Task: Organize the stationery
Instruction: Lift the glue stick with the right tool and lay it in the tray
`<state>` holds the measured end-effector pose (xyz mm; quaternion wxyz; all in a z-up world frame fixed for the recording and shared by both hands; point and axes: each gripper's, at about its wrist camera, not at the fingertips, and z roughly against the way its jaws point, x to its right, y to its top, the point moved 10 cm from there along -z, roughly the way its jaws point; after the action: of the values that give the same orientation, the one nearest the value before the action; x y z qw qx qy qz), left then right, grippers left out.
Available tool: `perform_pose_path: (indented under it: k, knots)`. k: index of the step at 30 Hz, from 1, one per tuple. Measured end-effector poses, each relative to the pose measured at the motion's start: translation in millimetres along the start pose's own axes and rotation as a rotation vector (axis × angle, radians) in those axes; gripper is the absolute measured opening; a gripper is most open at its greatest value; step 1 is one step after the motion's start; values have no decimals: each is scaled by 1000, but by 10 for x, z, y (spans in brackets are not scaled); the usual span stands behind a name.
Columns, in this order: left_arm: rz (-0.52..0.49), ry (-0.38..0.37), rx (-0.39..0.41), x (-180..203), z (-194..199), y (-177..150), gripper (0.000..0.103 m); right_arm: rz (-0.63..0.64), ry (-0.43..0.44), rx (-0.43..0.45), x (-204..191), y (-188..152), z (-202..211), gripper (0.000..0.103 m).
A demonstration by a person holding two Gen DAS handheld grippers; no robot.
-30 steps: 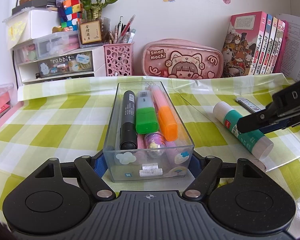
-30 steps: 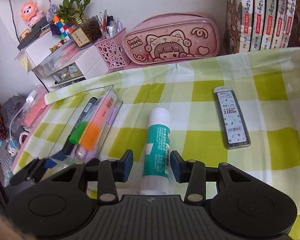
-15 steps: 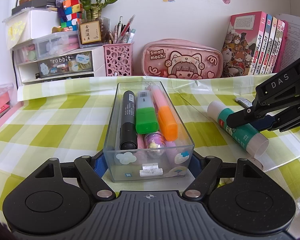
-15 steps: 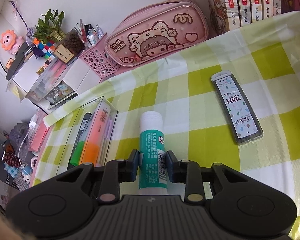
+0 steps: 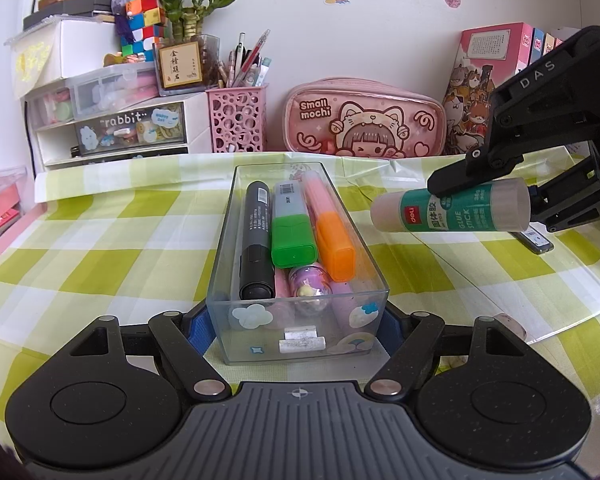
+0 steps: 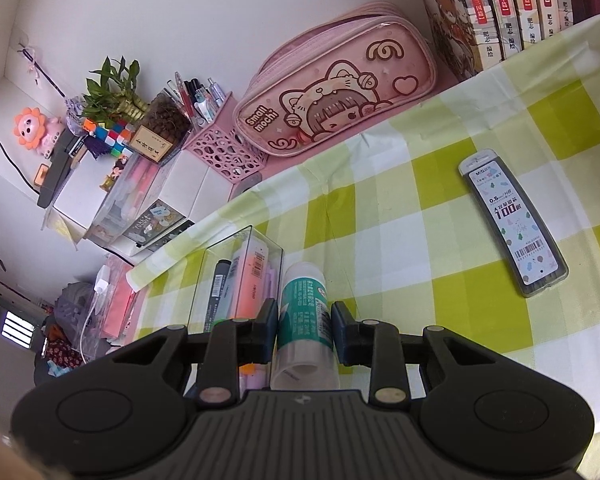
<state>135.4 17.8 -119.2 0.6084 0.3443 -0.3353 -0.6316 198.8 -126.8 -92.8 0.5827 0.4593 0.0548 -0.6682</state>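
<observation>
The left wrist view showed the clear box (image 5: 298, 264) standing on the tabletop (image 5: 100, 256) between the jaws of the left gripper (image 5: 298, 320), which pressed its two side walls at the near end. Inside the box lay one black marker (image 5: 256, 240), one green highlighter (image 5: 292, 232) and one orange highlighter (image 5: 332, 232), side by side and pointing away from the jaws; some pink and purple things lay under them, too hidden to name. Only this view showed that the glue stick (image 5: 452, 210) was lifted off the tabletop, lying level in the air to the right of the box.

The right wrist view showed what the other could not: the jaws of the right gripper (image 6: 305, 330) were narrow and closed on the middle of the glue stick (image 6: 305, 312), one pad on each side, with its white cap pointing away from the jaws. The box (image 6: 240, 276) was just left of these jaws and lower. One flat case of pencil leads (image 6: 514, 224) lay on the tabletop, well to the right of the jaws and ahead of them.

The tabletop was covered with a cloth of green and white squares. Beyond the jaws, against the white wall, stood one pink pencil case (image 5: 364, 120), one pink pen holder (image 5: 238, 120) with several pens, one small drawer unit (image 5: 116, 132), and a row of books (image 6: 512, 4).
</observation>
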Motion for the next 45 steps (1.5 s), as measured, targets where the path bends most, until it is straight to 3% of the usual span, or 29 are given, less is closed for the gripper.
perform_pose_path:
  k: [7,17,27,45]
  knots:
    - [1,0,0,-3,1,-1,75,14,63,22,-316,82,0,32]
    - [0,-1,0,-2,1,0,75,67,50,-15,-779,102,-411,32]
    - [0,-5,1,12,-1,0,75,57,5,-18,-818,112,-615,32]
    - [0,-5,1,9,-1,0,75,86,14,-129,-914,-96,-845,32]
